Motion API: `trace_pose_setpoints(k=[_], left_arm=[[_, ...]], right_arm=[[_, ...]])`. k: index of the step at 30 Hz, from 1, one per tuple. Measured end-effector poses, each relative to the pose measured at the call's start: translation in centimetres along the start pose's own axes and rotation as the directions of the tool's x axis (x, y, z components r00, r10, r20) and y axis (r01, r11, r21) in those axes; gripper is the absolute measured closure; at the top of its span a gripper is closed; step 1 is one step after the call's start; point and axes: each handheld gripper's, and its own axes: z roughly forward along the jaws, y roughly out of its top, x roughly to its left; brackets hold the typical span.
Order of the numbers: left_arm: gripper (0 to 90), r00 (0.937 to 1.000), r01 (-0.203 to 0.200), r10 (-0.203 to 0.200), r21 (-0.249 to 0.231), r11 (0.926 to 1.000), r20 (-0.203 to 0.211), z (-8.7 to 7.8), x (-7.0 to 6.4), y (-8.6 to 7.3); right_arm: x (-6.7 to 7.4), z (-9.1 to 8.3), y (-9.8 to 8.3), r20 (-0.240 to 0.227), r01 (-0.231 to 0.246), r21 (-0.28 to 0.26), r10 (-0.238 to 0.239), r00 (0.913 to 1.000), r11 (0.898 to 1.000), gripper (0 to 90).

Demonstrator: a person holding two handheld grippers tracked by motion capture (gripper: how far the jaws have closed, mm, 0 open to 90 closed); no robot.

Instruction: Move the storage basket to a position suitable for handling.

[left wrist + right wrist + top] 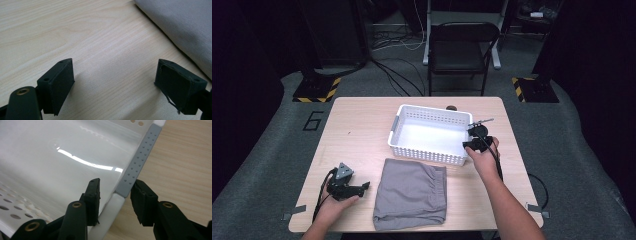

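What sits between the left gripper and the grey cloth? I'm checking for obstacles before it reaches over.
Nothing: in the high view, bare wooden table separates the left gripper from the grey cloth. The left gripper view shows the same bare wood.

Folded grey cloth [182, 27] cut off at frame edge.

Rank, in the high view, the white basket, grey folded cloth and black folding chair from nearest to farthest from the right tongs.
1. White basket: its right rim sits between the jaws of the right tongs.
2. Grey folded cloth: on the table's near side, left of those tongs.
3. Black folding chair: on the floor beyond the table.
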Motion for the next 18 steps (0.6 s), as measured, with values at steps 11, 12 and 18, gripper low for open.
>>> trace_pose_setpoints(k=[11,12,18], left_arm=[[15.3,1.0,-0.002,0.002,0.002,1.0,0.0,0.0,0.0,0.0],[15.3,1.0,-0.001,0.001,0.002,1.0,0.001,0.0,0.0,0.0],[15.3,1.0,0.0,0.0,0.001,1.0,0.001,0.0,0.0,0.0]], right_arm=[[2.0,1.3,1.6,-0.038,0.095,-0.006,-0.095,0.9948,0.995,61.9],[2.2,1.5,1.7,-0.036,0.101,-0.01,-0.101,0.9942,0.995,62.0],[2.9,1.9,2.3,-0.037,0.117,-0.007,-0.117,0.9924,0.993,62.1]])
